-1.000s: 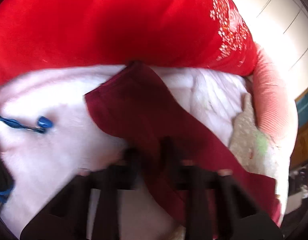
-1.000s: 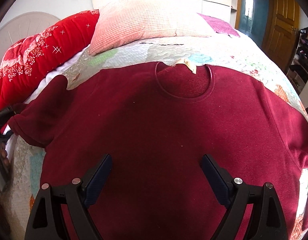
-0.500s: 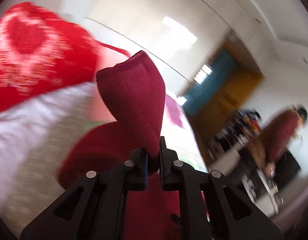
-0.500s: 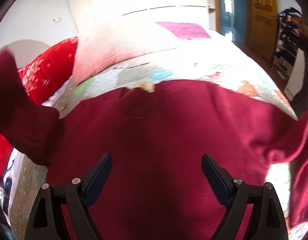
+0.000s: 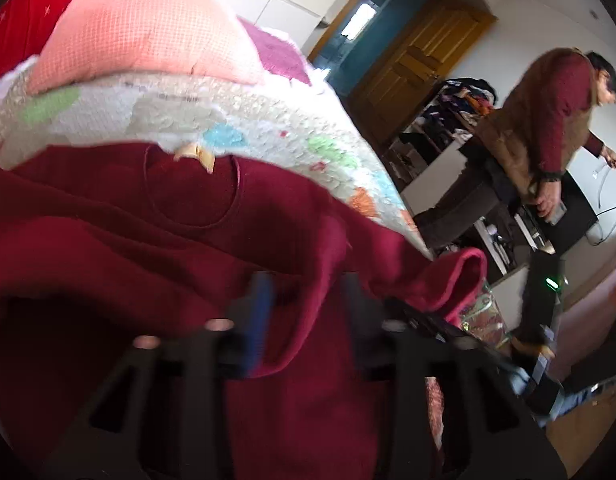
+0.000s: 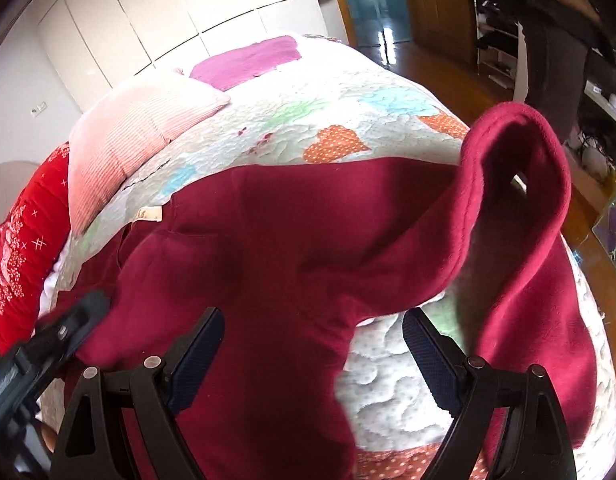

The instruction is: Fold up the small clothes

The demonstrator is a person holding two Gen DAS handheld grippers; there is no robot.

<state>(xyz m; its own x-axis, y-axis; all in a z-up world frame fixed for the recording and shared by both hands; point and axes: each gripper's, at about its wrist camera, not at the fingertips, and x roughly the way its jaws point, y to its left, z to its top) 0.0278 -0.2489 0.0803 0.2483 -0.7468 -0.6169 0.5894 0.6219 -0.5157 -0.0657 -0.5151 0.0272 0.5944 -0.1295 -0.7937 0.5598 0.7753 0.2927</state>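
A dark red sweatshirt (image 5: 156, 240) lies on the quilted bed, its collar with a beige label (image 5: 196, 154) at the far side. My left gripper (image 5: 306, 320) hovers over the folded-in left sleeve, its jaws parted with cloth lying between them. In the right wrist view the sweatshirt (image 6: 268, 232) has its left sleeve laid across the body, and the left gripper (image 6: 68, 328) shows at the left edge. The right sleeve (image 6: 519, 184) arches up in a loop. My right gripper (image 6: 311, 356) is open and empty above the hem.
The quilt (image 6: 308, 120) has coloured heart patches. A pink pillow (image 6: 136, 136) and a red blanket (image 6: 20, 256) lie at the head. A person (image 5: 547, 112) stands by shelves beyond the bed's right side. Wooden floor (image 6: 459, 92) lies past the bed edge.
My left gripper carried the left sleeve up and over onto the body, then its jaws opened. The right sleeve has risen into a loop. My right gripper stayed open and shifted right.
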